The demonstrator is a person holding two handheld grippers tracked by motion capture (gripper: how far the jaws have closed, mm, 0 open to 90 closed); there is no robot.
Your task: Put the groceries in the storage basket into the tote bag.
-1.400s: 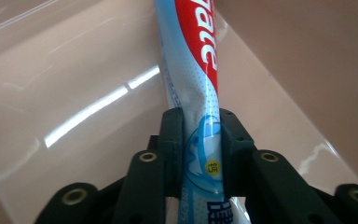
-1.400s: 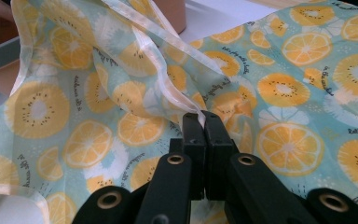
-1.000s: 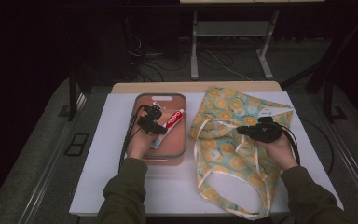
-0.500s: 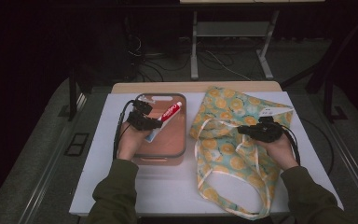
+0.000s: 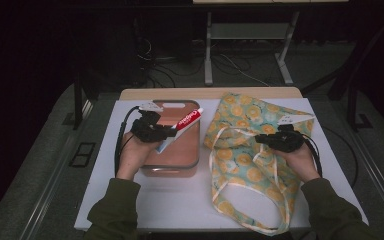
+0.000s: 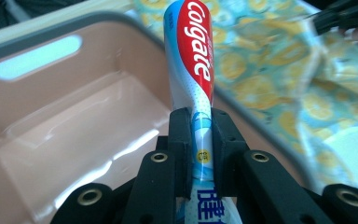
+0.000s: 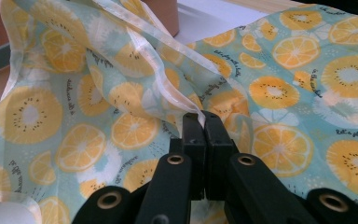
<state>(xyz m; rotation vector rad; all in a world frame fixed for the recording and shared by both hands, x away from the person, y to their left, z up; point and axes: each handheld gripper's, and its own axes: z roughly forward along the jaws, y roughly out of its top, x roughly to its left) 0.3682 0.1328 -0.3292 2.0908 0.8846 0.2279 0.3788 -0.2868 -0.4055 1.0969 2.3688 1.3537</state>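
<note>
A person sits at a white table [image 5: 180, 210] holding a black two-jaw gripper in each hand. The left gripper [image 5: 167, 133] is clamped across the lower body of a red, white and blue toothpaste tube [image 5: 182, 125], which hangs above a pink plastic bin [image 5: 172, 167], its cap end pointing toward two o'clock, toward the bag. In the left gripper view the tube [image 6: 193, 70] rises between the jaws, squeezed slightly where they bite, and the bin [image 6: 74, 112] beneath looks bare inside. At about three o'clock from the bin lies a fabric bag [image 5: 247, 150] printed with orange and kiwi slices on pale blue, spread mostly flat on the table with its white handles looping toward the person. The right gripper [image 5: 260, 140] is shut on the bag's upper edge near its opening; in the right gripper view the jaws are pressed together on a fold of the cloth [image 7: 121, 93] and its pale trim, lifting it a little. The step in hand looks like carrying the tube from the bin to the bag. The next move seems to call for the right gripper raising the edge higher to open the mouth while the left swings the tube across and slides it in cap first. What the bag holds cannot be told.
</note>
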